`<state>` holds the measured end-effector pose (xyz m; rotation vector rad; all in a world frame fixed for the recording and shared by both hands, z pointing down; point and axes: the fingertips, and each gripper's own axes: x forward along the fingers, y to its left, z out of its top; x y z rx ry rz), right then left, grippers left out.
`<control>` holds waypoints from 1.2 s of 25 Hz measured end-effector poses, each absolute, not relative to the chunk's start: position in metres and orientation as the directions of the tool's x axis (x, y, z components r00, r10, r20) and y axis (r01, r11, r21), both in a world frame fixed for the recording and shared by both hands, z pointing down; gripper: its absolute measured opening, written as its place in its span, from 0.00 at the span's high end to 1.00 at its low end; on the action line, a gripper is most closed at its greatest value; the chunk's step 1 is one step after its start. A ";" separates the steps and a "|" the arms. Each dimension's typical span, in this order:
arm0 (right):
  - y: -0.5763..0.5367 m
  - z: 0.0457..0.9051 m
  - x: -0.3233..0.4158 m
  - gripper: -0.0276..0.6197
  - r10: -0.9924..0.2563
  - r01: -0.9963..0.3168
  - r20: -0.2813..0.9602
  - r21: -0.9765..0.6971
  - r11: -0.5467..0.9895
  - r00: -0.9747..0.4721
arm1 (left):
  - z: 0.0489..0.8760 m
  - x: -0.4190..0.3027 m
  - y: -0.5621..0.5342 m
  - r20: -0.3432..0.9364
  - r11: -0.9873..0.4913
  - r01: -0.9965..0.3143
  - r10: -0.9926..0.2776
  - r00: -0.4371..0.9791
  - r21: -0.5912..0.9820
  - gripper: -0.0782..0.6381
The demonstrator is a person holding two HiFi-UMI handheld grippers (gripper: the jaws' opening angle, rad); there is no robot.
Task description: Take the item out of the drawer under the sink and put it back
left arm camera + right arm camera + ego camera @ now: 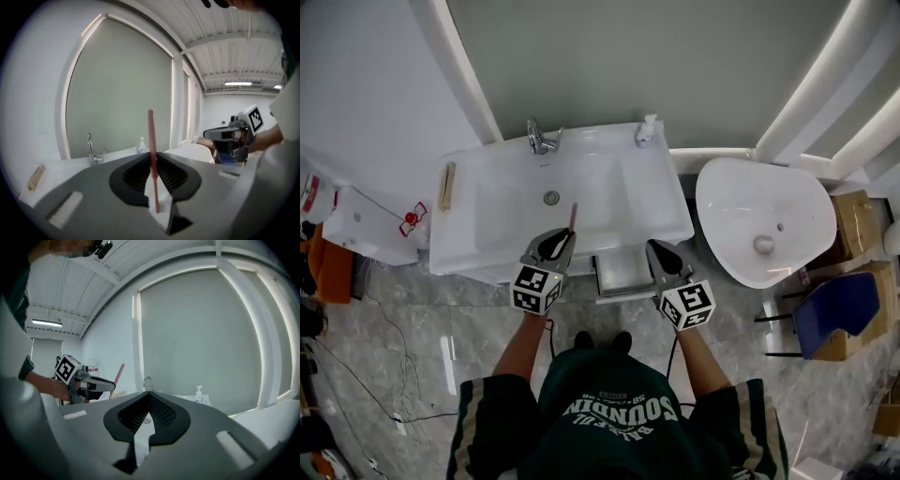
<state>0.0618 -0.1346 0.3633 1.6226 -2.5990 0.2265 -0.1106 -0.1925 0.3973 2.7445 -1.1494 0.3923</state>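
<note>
My left gripper (565,234) is shut on a thin pink stick (573,216), which rises above the front rim of the white sink (459,253). In the left gripper view the stick (151,136) stands upright between the jaws of the left gripper (153,157). My right gripper (653,246) hangs beside it over the open drawer (623,274) under the sink; its jaws meet at the tips with nothing between them (149,394). Each gripper shows in the other's view: the right gripper (207,135), and the left gripper (111,386) with the stick (119,375).
A faucet (540,139) and a soap dispenser (646,129) stand at the sink's back edge, a wooden piece (447,185) on its left ledge. A white rounded fixture (764,220) stands to the right, with a blue chair (830,309) and cardboard boxes (853,220) beyond.
</note>
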 end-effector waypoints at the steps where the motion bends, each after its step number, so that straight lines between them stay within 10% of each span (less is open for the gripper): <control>1: -0.135 0.359 0.060 0.95 -0.887 -0.896 0.131 -0.085 0.435 -0.443 | 0.390 -0.114 -0.193 0.277 -0.694 -0.719 -0.686 0.672 0.026 0.76; 30: -0.111 0.359 0.061 0.95 -0.890 -0.900 0.135 -0.096 0.426 -0.436 | 0.381 -0.107 -0.177 0.260 -0.706 -0.705 -0.671 0.694 0.059 0.76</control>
